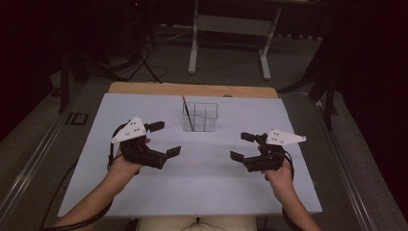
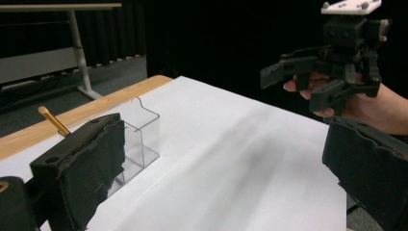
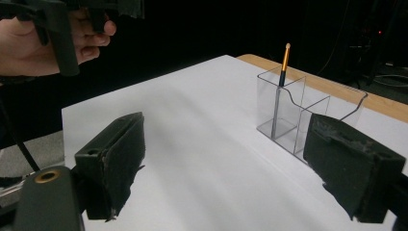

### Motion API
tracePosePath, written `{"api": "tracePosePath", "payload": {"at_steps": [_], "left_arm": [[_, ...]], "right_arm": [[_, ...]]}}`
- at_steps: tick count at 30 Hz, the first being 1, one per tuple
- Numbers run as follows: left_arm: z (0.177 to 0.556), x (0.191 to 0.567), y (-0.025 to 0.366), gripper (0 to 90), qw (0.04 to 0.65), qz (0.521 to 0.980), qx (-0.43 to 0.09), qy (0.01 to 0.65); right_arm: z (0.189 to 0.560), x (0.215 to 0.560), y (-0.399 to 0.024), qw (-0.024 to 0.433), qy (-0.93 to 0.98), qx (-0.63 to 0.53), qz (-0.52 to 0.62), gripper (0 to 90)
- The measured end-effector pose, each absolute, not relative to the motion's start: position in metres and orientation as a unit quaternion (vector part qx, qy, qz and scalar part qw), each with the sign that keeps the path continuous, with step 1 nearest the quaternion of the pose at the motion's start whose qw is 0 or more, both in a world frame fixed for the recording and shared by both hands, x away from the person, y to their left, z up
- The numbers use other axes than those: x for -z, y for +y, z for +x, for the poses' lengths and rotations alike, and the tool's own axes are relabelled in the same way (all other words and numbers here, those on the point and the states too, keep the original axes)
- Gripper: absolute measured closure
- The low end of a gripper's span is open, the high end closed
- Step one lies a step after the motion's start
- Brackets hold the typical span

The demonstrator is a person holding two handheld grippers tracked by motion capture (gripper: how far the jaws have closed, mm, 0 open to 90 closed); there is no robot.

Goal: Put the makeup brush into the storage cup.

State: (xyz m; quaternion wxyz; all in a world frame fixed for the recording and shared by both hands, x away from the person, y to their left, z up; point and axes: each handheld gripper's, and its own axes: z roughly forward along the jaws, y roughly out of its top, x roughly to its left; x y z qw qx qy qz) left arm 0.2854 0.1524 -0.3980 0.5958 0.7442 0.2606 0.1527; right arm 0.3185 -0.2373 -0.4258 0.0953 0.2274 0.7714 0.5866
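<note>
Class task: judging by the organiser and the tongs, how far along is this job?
Done: one pencil stands tilted in the clear organiser. In hand: nothing; the left tongs and right tongs hover open, apart from it. Left: probably little, since the white mat holds nothing else to load.

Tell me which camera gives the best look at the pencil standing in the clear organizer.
The right gripper view: the pencil stands unobstructed in an end compartment of the clear organizer, its orange top and dark band sharp. The high view shows it small and thin, leaning in the organizer's left compartment. In the left gripper view a black jaw hides all but its orange tip.
</note>
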Motion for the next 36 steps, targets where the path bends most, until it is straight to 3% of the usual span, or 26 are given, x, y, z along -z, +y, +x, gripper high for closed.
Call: {"api": "tracePosePath", "payload": {"at_steps": [18, 36], "left_arm": [[0.274, 0.433, 0.168, 2.4, 0.587, 0.746, -0.152, 0.277], [0.272, 0.467, 0.161, 2.3, 0.573, 0.762, -0.149, 0.261]], "right_arm": [[0.319, 0.429, -0.236, 0.096, 0.777, -0.58, 0.227, 14.8], [0.32, 0.433, -0.236, 0.099, 0.78, -0.574, 0.228, 14.8]]}}
